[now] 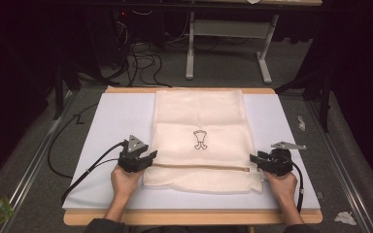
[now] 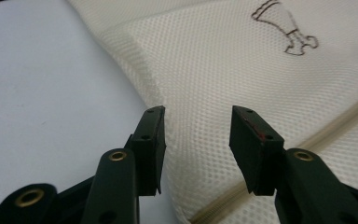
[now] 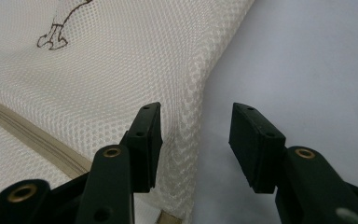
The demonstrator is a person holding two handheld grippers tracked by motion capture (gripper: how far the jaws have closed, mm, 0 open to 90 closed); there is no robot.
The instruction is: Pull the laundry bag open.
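Observation:
A cream mesh cloth (image 1: 201, 138) lies folded on the pale mat (image 1: 111, 121), with a small dark drawn emblem (image 1: 200, 140) at its middle and a beige band (image 1: 199, 167) across its near part. My left gripper (image 1: 151, 156) rests at the cloth's near left edge, jaws open. In the left gripper view the left gripper (image 2: 196, 116) stands over the mesh cloth (image 2: 214, 60), its pads clear of it. My right gripper (image 1: 252, 159) sits at the near right edge, open. In the right gripper view the right gripper (image 3: 196, 114) straddles the folded cloth edge (image 3: 191, 121) without pressing it.
The mat covers a wooden table (image 1: 194, 217) whose front edge is close to the person's forearms. Bare mat lies to either side of the cloth. Beyond the table are floor cables (image 1: 143, 63) and a white frame (image 1: 228, 34). Paper scraps (image 1: 345, 217) lie on the floor at the right.

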